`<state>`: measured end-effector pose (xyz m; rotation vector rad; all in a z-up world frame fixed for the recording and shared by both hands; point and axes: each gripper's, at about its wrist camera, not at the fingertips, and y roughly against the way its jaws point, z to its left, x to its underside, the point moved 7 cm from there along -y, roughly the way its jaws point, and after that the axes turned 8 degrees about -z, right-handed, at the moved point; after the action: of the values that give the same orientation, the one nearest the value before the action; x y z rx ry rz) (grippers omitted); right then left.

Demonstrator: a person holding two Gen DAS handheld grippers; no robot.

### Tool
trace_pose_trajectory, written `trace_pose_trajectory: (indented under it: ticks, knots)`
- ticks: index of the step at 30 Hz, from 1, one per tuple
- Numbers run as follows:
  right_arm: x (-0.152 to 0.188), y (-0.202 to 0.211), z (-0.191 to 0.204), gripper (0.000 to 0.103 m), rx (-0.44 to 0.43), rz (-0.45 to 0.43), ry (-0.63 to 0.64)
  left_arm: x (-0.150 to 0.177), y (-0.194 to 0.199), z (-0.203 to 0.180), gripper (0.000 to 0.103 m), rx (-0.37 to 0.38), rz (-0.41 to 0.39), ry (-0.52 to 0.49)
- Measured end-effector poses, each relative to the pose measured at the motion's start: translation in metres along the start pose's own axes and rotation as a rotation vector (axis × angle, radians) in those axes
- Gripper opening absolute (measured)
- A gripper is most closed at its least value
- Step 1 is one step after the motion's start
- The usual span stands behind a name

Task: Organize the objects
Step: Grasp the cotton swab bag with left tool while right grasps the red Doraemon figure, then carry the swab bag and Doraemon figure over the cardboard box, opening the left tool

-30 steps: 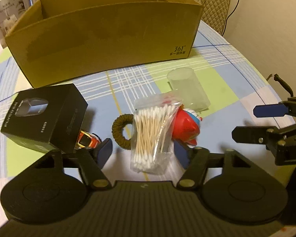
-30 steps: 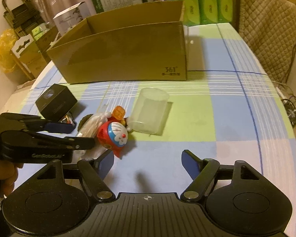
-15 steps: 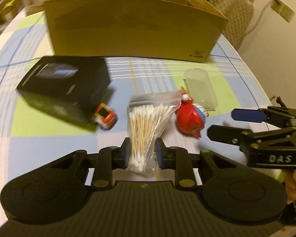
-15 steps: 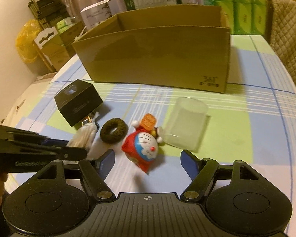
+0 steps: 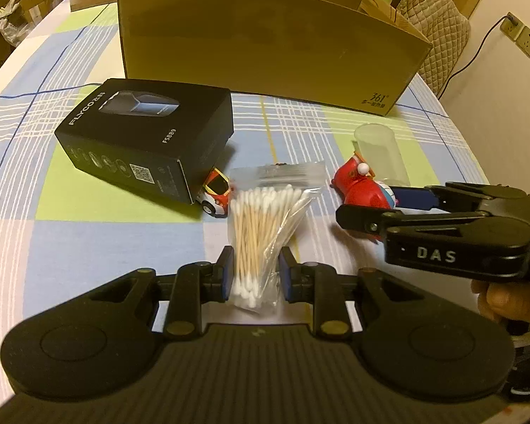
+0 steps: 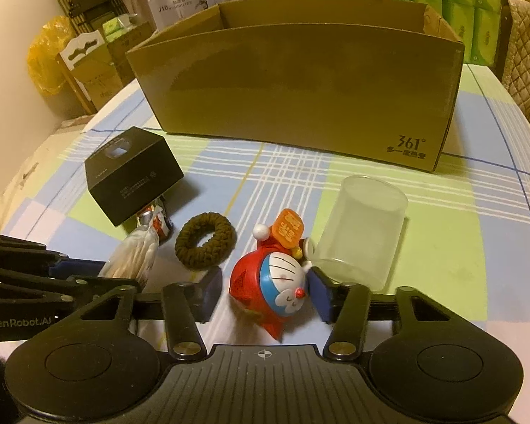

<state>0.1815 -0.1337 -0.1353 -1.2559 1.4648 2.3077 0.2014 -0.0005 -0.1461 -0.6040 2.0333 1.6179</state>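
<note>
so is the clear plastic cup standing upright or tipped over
Tipped over. The clear plastic cup lies on its side on the tablecloth, its open mouth facing the cardboard box, one end against the Doraemon figure.

A lived-in home: checked tablecloth [image 6: 441, 212], quilted chair [image 5: 438, 31], stacked cartons [image 6: 99, 67].

Left hand-held gripper [image 5: 254, 271]: matte black body, ribbed centre panel, two round discs at sides, forked black linkages, brass-coloured pivot screws, blue pads on fingers [image 5: 226, 268]. From right wrist view, white "GenRobot.AI" lettering on its side. Right hand-held gripper [image 6: 265, 291]: same black build, small crosshair mark on ribbed panel, brass screws, blue pads. From left wrist view, "DAS" in pale letters on side block, silver screw heads on arm. Bare hand [image 5: 512, 300] behind it, no sleeve visible.
</note>
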Motion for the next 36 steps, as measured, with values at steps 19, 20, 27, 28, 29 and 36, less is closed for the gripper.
trace_pose_trajectory:
  ticks: [19, 20, 27, 28, 29, 36]
  knots:
    - [0.006, 0.062, 0.006, 0.042, 0.037, -0.022, -0.008, 0.001, 0.022, -0.007, 0.02, 0.02, -0.026, 0.042]
    - [0.006, 0.068, 0.006, 0.042, 0.041, -0.029, -0.009, 0.002, 0.026, -0.008, 0.02, 0.021, -0.029, 0.051]
    - [0.001, 0.106, 0.007, 0.042, 0.072, -0.076, -0.012, 0.006, 0.055, -0.021, 0.02, 0.034, -0.052, 0.069]
    - [0.0, 0.112, 0.007, 0.042, 0.075, -0.083, -0.012, 0.006, 0.059, -0.022, 0.02, 0.034, -0.056, 0.07]
    - [-0.001, 0.116, 0.008, 0.042, 0.077, -0.089, -0.011, 0.006, 0.062, -0.024, 0.02, 0.036, -0.061, 0.073]
    - [-0.003, 0.148, 0.011, 0.042, 0.096, -0.132, -0.002, 0.004, 0.09, -0.037, 0.02, 0.049, -0.098, 0.077]
